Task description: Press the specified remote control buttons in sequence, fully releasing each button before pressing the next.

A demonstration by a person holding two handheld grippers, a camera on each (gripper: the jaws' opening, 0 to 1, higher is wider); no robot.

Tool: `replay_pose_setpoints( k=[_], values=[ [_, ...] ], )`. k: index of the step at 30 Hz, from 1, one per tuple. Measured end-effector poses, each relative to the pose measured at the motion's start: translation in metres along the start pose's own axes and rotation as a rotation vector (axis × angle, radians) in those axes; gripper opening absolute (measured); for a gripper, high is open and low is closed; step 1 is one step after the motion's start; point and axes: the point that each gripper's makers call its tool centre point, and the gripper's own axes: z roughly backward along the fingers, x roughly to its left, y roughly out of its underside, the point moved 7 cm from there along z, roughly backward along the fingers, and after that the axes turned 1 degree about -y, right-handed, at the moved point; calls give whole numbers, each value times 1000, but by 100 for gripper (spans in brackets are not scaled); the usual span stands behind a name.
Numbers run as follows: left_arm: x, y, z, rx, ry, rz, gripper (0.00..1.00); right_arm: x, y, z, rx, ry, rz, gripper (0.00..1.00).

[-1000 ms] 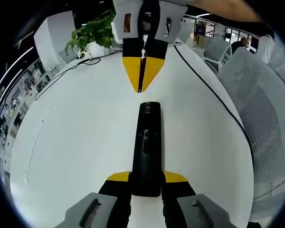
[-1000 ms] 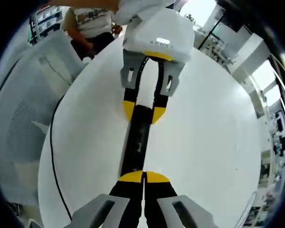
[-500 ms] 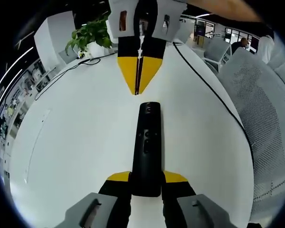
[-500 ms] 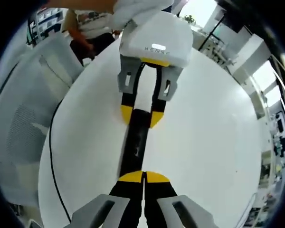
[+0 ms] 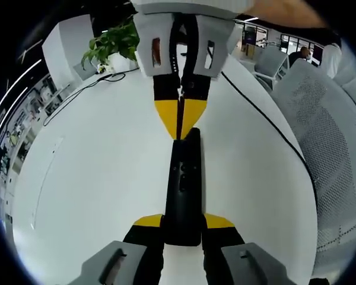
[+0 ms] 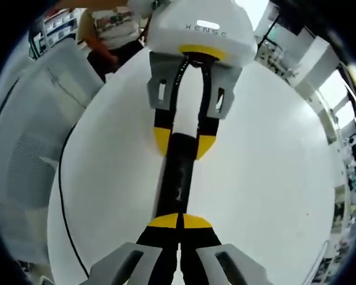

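Observation:
A long black remote [image 5: 184,178] lies along the white table [image 5: 95,154]. My left gripper [image 5: 183,222] is shut on its near end, one yellow-tipped jaw on each side. My right gripper [image 5: 179,136] comes in from the top of the left gripper view, shut, with its joined yellow tips down on the remote's far end over the top button. In the right gripper view the remote [image 6: 177,178] runs away from my shut right gripper [image 6: 179,215], whose tips cover its near end. My left gripper [image 6: 181,142] clamps the other end.
A black cable [image 5: 267,113] curves along the table's right side, and another runs to a potted plant [image 5: 115,41] at the far left. A white mesh chair [image 5: 326,130] stands close to the table's edge. People are in the office background.
My shut right gripper has moved toward the remote. Its tips, first a gap away from the far end, now sit on it. The left gripper and remote have stayed put.

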Motion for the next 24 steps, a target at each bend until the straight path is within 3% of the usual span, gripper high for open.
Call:
replay_pose_setpoints(
  k=[24],
  values=[
    [1,0,1,4,-3,-11,23,4,1,-12,4,-27,-1,0]
  ],
)
